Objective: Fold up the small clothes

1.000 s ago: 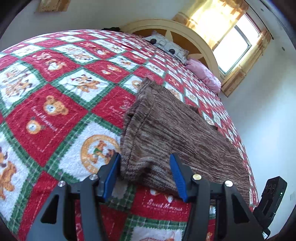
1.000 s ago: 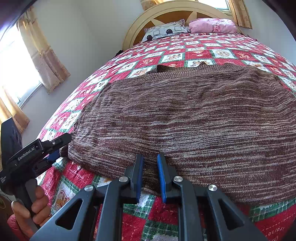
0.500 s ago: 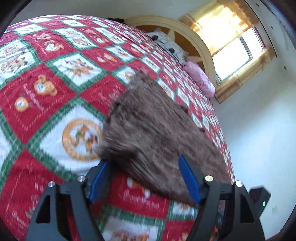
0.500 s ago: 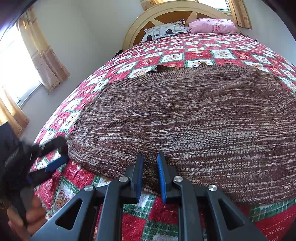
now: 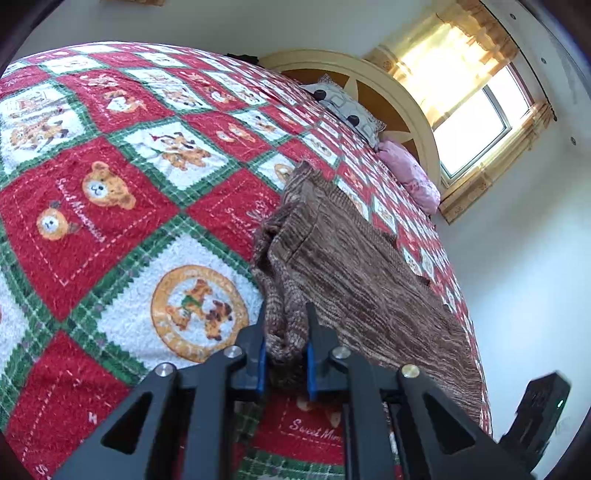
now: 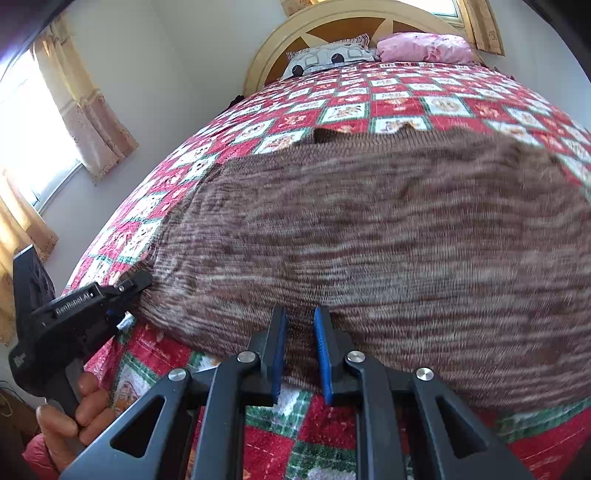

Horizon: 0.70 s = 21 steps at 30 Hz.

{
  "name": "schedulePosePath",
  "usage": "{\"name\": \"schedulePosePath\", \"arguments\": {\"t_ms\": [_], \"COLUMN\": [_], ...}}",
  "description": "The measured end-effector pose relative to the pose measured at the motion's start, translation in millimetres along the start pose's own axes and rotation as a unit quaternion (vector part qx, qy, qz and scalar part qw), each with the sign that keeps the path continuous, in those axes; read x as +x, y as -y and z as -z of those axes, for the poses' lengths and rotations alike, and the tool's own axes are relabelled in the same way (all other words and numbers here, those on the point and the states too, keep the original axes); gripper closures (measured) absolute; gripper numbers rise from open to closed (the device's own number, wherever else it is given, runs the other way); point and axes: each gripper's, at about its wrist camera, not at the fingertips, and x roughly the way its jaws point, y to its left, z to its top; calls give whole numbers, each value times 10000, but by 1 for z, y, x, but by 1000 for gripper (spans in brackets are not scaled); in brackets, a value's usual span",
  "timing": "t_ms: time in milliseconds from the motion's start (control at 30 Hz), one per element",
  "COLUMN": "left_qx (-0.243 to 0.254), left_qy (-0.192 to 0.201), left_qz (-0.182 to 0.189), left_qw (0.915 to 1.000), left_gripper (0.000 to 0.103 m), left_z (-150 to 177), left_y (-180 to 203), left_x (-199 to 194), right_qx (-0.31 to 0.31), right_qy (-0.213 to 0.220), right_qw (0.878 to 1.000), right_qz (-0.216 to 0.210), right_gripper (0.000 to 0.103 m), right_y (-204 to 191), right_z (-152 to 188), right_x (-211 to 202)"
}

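Note:
A brown knitted garment [image 6: 388, 236] lies spread across the red, white and green patchwork bedspread [image 5: 110, 206]. My left gripper [image 5: 284, 325] is shut on the garment's near left corner [image 5: 284, 314], which bunches between the blue pads. The left gripper also shows in the right wrist view [image 6: 144, 280], held by a hand at the garment's left corner. My right gripper [image 6: 299, 332] is shut on the garment's near hem, with fabric pinched between the narrow gap of its blue pads. The garment is slightly lifted and blurred in the right wrist view.
A rounded wooden headboard [image 6: 343, 26] stands at the far end with a patterned pillow [image 6: 328, 57] and a pink pillow [image 6: 424, 48]. Curtained windows [image 5: 476, 118] are on the side walls. The bed's near edge is just below both grippers.
My left gripper moved onto the garment's corner and closed on it, bunching the fabric. The right gripper stays shut on the hem, and the garment has begun to shift.

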Motion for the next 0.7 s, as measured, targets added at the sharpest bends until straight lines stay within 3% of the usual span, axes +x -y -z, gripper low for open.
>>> {"name": "schedulePosePath", "arguments": {"t_ms": [133,200,333,533,700], "left_qx": [-36,-37,26,241,141], "left_qy": [33,62,141,207,169], "left_qz": [144,226,390,599,768], "left_qw": [9999,9997,9991,9977,9968], "left_gripper": [89,90,91,91,91], "left_z": [1,1,3,6,5], "left_y": [-1,-2,-1,6,2], "left_x": [0,-1,-3,-5,-4], "right_qx": [-222,-270,-299,-849,-1475], "right_qy": [-12,-208,-726,-1201,-1183], "right_qw": [9987,9973,9916,9869,9814], "right_qz": [-466,-648,-1027,-667,-320], "right_gripper": [83,59,58,58,56], "right_y": [-29,-43,-72,-123,-153], "right_z": [-47,-65,-100,-126,-133], "right_x": [5,22,80,156,187]}}
